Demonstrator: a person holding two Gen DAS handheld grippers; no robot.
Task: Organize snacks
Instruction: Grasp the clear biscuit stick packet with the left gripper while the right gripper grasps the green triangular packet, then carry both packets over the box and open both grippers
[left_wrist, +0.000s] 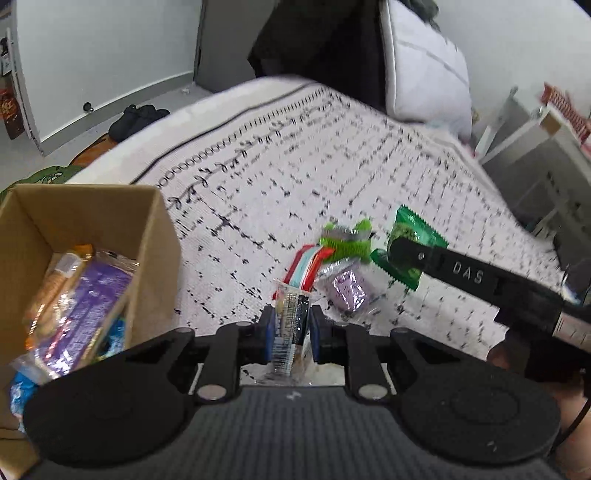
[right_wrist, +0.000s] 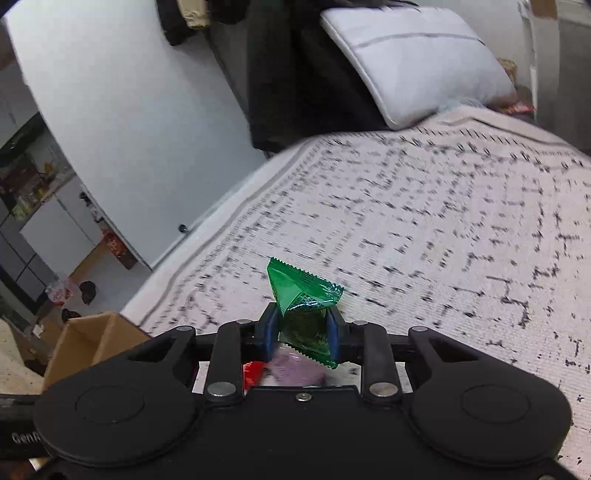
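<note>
While both grippers clamped packets, left gripper (left_wrist: 290, 328) on a clear-wrapped snack (left_wrist: 291, 317), right gripper (right_wrist: 302, 334) on a green packet (right_wrist: 304, 302), the box (left_wrist: 155, 221) was part-filled and three snacks (left_wrist: 332, 266) lay waiting on the bed (left_wrist: 332, 147).

A clear-and-dark snack pack (left_wrist: 291, 317) stands upright, pinched between blue finger pads. A crumpled green packet (right_wrist: 304, 317), with zigzag-cut edges, is likewise squeezed between pads and lifted off the bed (right_wrist: 443, 229). On the bed lie a red and pale-blue wrapper (left_wrist: 308, 264), a purple foil pack (left_wrist: 347, 291) touching it, and a lime-green and silver wrapper (left_wrist: 345, 240) just behind. The cardboard box (left_wrist: 155, 236), open-topped, holds a purple pack (left_wrist: 92, 306), an orange biscuit pack (left_wrist: 61, 280) and blue wrappers.
</note>
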